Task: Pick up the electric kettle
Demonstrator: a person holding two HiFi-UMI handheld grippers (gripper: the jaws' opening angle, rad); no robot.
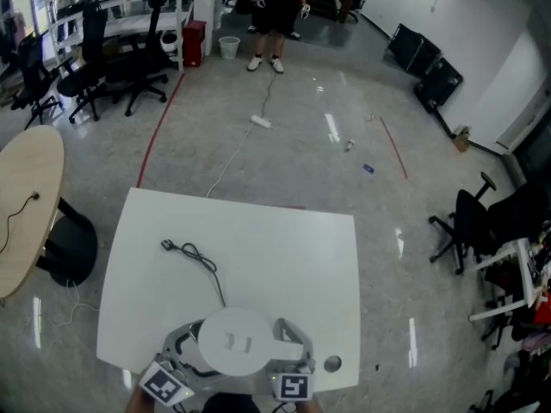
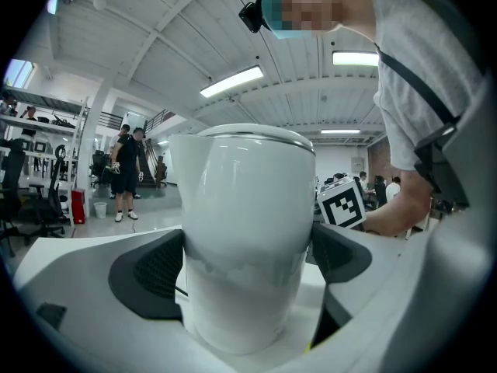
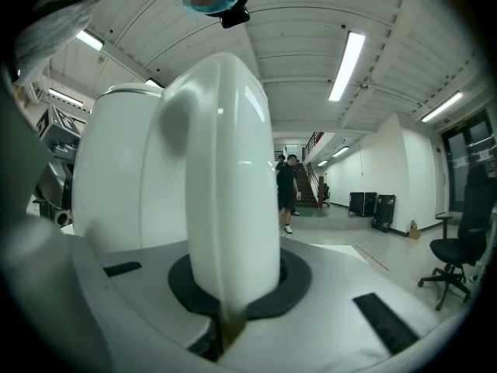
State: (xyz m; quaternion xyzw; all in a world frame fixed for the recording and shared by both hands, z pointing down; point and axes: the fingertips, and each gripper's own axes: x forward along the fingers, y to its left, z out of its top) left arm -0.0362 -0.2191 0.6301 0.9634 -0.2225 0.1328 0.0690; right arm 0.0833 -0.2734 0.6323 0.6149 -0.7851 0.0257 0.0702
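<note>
The white electric kettle [image 1: 234, 341] stands at the near edge of the white table [image 1: 284, 256], seen from above with its round lid up and its handle [image 1: 288, 344] to the right. My left gripper [image 1: 182, 353] is shut on the kettle's body [image 2: 245, 231], a dark pad [image 2: 151, 274] pressing on each side. My right gripper [image 1: 294, 361] is shut on the upright handle [image 3: 229, 185], which fills the gap between its jaws. The kettle's black cord and plug [image 1: 185, 252] lie on the table behind it.
A small grey round fitting [image 1: 333, 364] sits in the table near its right front corner. A round wooden table [image 1: 26, 205] stands to the left, office chairs [image 1: 469, 226] to the right. A person [image 1: 275, 11] stands far off across the floor.
</note>
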